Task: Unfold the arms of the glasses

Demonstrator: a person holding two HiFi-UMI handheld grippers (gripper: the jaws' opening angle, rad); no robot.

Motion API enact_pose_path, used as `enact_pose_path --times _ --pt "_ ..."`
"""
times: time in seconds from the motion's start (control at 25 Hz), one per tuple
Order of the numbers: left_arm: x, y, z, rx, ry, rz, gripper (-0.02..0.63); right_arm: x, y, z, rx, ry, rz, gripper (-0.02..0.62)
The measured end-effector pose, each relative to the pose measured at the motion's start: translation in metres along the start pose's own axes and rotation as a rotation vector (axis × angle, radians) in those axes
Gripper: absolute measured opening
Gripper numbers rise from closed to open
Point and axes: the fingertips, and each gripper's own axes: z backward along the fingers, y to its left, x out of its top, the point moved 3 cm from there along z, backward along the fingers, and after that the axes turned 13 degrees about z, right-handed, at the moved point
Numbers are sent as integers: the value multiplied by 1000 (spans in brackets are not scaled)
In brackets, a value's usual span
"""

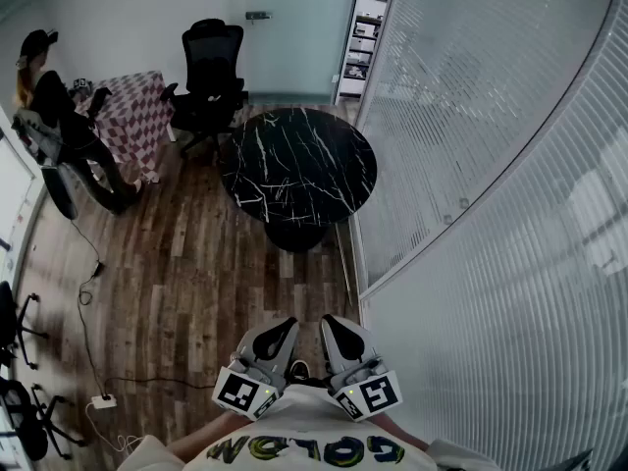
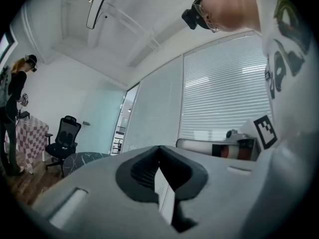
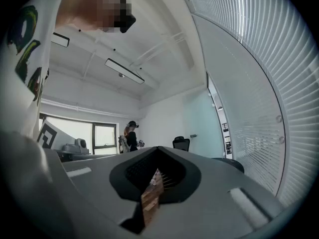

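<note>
No glasses show in any view. My left gripper and right gripper are held side by side close to my chest, pointing level over the wooden floor. Both are shut with nothing between the jaws. In the left gripper view the left gripper has its jaws pressed together, and the right gripper's body lies beside it. In the right gripper view the right gripper is closed the same way. The round black marble table stands some way ahead of both grippers, and its top looks bare.
A black office chair stands behind the table. To its left are a table with a checkered cloth and another person. A curved glass wall with blinds runs along the right. Cables and a power strip lie on the floor at left.
</note>
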Motion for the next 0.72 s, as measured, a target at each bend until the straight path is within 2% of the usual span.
enact_pose_path --times 0.4,0.72 --pt "-3 -6 -23 -4 5 2 3 1 -18 2 13 -18 4 2" --pt "-11 -17 -40 0 21 19 3 -5 -42 11 -5 7 -7 2"
